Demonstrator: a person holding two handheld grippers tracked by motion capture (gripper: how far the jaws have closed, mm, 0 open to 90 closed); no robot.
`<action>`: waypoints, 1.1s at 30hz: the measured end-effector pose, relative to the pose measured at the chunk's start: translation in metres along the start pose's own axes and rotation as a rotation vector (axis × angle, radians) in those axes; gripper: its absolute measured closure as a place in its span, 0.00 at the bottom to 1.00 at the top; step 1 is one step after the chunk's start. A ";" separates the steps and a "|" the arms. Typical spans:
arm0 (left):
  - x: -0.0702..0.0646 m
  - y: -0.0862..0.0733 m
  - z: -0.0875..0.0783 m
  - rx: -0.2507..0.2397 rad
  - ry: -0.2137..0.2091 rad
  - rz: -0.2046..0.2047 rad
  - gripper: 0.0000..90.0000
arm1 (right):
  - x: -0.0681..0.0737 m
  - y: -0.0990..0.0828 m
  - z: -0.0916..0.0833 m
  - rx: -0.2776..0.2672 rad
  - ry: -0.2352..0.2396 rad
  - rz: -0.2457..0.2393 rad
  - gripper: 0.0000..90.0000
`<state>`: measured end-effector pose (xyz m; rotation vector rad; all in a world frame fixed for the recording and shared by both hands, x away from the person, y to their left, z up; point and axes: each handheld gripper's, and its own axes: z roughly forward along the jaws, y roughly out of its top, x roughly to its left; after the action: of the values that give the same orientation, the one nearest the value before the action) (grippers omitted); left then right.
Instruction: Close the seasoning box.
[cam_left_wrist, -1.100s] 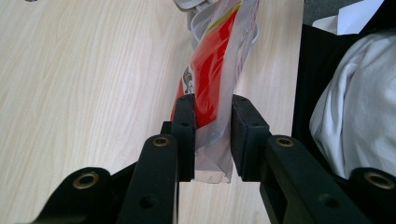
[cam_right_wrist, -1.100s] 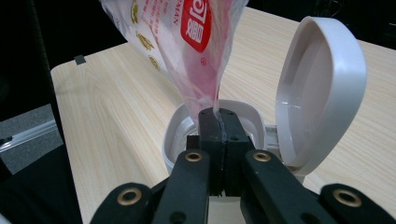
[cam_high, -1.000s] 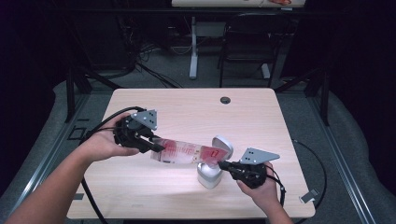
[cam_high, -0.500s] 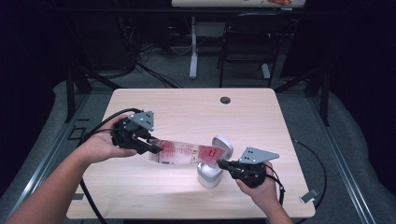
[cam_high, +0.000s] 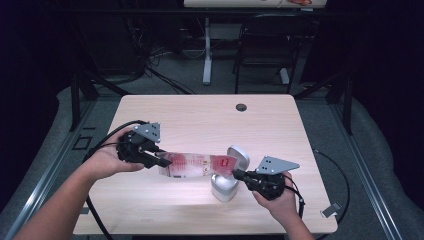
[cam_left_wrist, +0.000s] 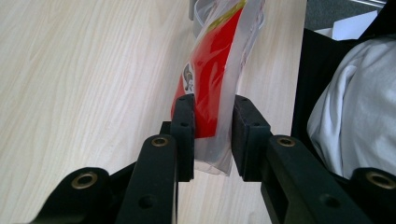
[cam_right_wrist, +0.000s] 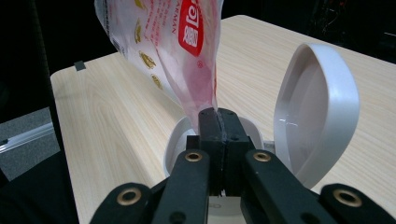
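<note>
High view shows a clear plastic packet printed in red and gold (cam_high: 197, 164) stretched nearly level between the two hand-held grippers, above the pale wooden table (cam_high: 200, 115). The left gripper (cam_high: 159, 161) has its end of the packet between its jaws; in the left gripper view the packet (cam_left_wrist: 212, 88) lies against one pad, while I cannot tell whether the other pad presses on it, so the grasp looks loose at best. The right gripper (cam_high: 236, 174) is clenched tight on the opposite end: in the right gripper view its jaws meet on the pinched edge of the packet (cam_right_wrist: 177, 51).

Holding both ends apart seems meant to keep the packet taut and steer it, with the right-hand end lowest, directly over the small white round bin with a hinged lid (cam_high: 225, 185). That lid (cam_right_wrist: 317, 107) stands swung up and back, leaving the mouth free, which suits either dropping the packet in or tipping its contents out; which of the two is intended I cannot tell.

As for contents, the bin's inside is mostly hidden behind the right gripper's jaws, and the little that shows looks bare. The packet appears flat and limp, a faint pinkish tint inside it near the clamped end, though whether anything remains within is unclear
</note>
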<state>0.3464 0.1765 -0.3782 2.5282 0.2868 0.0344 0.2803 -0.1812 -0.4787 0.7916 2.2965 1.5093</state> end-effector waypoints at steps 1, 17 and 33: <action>0.000 -0.002 0.001 -0.003 -0.001 -0.005 0.81 | 0.000 0.000 0.000 -0.001 0.000 0.000 1.00; 0.004 -0.021 0.010 -0.031 -0.008 -0.042 0.81 | -0.004 0.003 0.002 -0.033 0.031 0.042 0.94; 0.006 -0.041 0.021 -0.065 -0.022 -0.082 0.81 | -0.004 0.007 0.006 -0.057 0.067 0.063 0.95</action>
<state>0.3461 0.1986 -0.4190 2.4490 0.3740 -0.0153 0.2885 -0.1771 -0.4750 0.8171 2.2850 1.6444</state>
